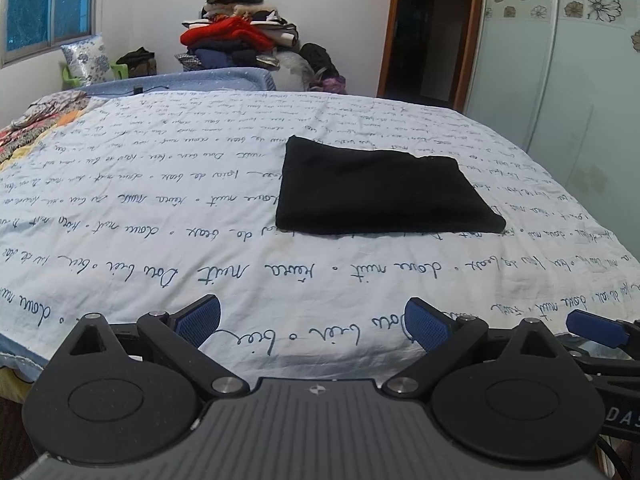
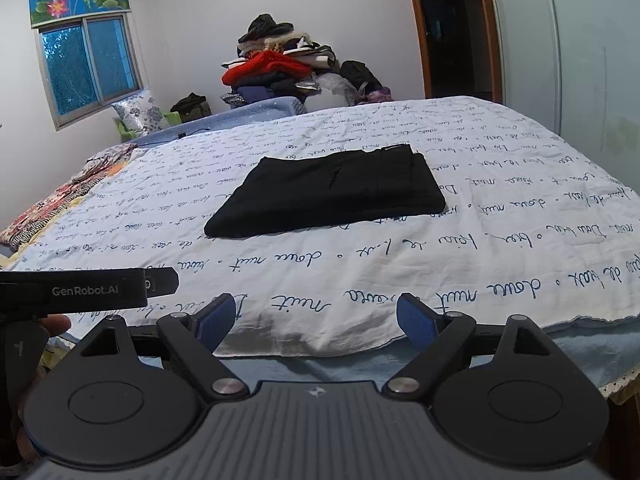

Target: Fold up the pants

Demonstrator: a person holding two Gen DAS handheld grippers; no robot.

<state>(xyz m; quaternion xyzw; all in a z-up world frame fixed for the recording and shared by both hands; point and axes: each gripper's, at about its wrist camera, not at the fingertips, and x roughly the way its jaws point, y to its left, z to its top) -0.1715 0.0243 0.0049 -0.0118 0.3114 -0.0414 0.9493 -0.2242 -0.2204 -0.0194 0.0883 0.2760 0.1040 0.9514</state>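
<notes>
Bed [image 1: 120,240]: fills most of both views; covered by a white sheet printed with rows of dark blue handwriting.
Wardrobe [image 1: 580,100]: pale sliding doors with flower motifs, along the right side of the bed.
Clothes pile [image 1: 240,36]: heap of red, dark and cream garments beyond the far edge of the bed, against the wall.
Window [image 2: 88,64]: on the far left wall, under a panel painted with lotus flowers.
Pants [image 1: 380,192]: black, folded into a flat, roughly rectangular packet; lying on the sheet near the middle of the bed, well apart from both grippers.
Left gripper [image 1: 312,322]: blue-padded fingers spread wide, holding nothing, at the near edge of the bed.
Right gripper [image 2: 316,320]: fingers likewise spread wide and empty, at the near edge beside the left one.
</notes>
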